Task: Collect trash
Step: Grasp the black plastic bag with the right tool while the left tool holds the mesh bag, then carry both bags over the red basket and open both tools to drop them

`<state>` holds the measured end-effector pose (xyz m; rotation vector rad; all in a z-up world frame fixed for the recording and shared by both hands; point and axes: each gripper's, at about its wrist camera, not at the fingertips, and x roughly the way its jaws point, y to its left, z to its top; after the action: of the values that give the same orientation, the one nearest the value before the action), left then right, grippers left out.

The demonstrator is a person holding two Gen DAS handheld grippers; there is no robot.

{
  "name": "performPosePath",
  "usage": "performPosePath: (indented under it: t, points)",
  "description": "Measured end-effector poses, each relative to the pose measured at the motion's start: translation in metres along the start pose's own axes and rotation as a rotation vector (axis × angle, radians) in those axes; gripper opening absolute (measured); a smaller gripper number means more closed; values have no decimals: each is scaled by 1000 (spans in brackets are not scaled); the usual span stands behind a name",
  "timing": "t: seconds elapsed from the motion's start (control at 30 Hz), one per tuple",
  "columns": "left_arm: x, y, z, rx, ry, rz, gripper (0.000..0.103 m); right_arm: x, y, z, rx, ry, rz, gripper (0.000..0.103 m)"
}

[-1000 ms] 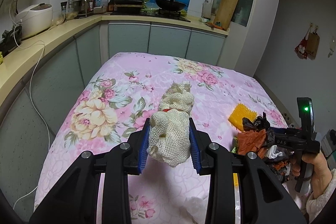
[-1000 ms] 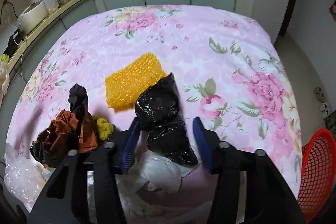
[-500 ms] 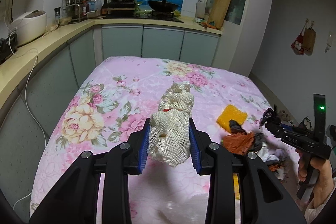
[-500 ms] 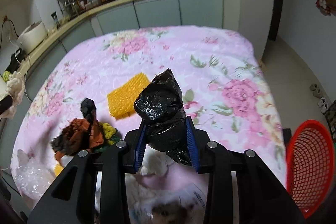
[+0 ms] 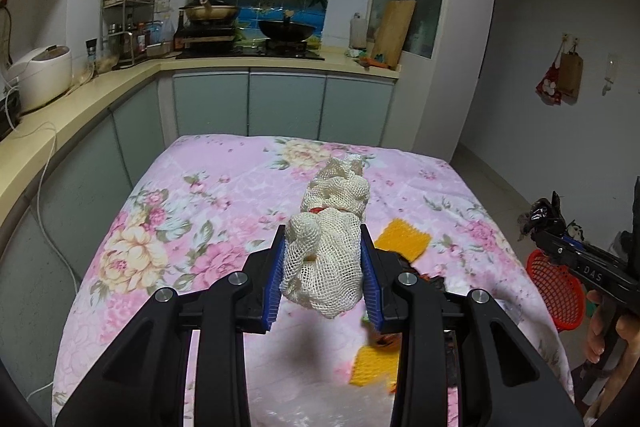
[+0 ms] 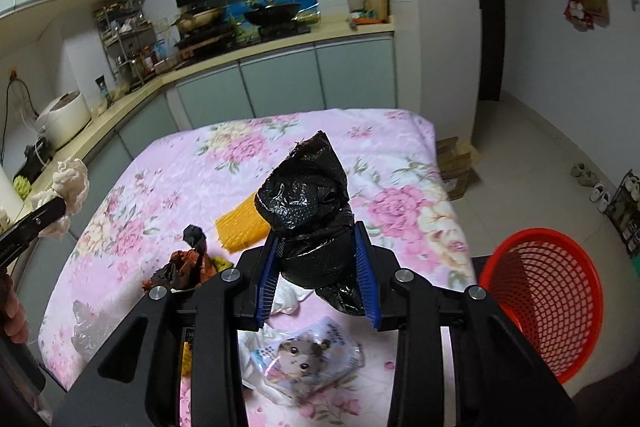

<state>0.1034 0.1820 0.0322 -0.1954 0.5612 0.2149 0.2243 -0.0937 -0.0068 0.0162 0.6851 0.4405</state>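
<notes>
**Both tongs loaded, basket waiting off the table's corner**

Left wrist view: the left gripper (image 5: 323, 269) is clamping a cream mesh bundle (image 5: 328, 247), the blue pads pressing into its sides, and it is hanging in the air above the floral tablecloth (image 5: 192, 211). The bundle's long axis is running straight ahead along the fingers, away from the camera. The red basket (image 5: 554, 297) is sitting on the floor off the table's right edge, well apart from this gripper, with the right gripper (image 5: 538, 223) in between and nearer to it. A yellow mesh piece (image 5: 404, 237) is lying on the cloth on the basket side of the bundle.

Right wrist view: the right gripper (image 6: 318, 269) is pinching a crumpled black plastic bag (image 6: 308, 211), narrowed onto its lower half, the bag standing up past the fingertips. The red basket (image 6: 548, 303) is lying below and to the right of these fingers, beside the table's corner. The judgement here: this hand is the closer one, so its drop looks like a short swing right and down. More litter is lying on the cloth left of the basket: a cartoon wrapper (image 6: 308, 359), a brown and black scrap heap (image 6: 182, 265), the yellow mesh piece (image 6: 240, 227).
</notes>
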Motion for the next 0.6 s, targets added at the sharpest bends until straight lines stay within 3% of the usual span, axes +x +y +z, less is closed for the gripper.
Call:
performPosePath:
  t: [0.17,0.6]
  points:
    - [7,-23,8,30,3,-38,32,-13,-15,4,33,-22,-36,34]
    - [36,-122,13,134,49,-226,32,-48,-82,2,134,-67,-161,34]
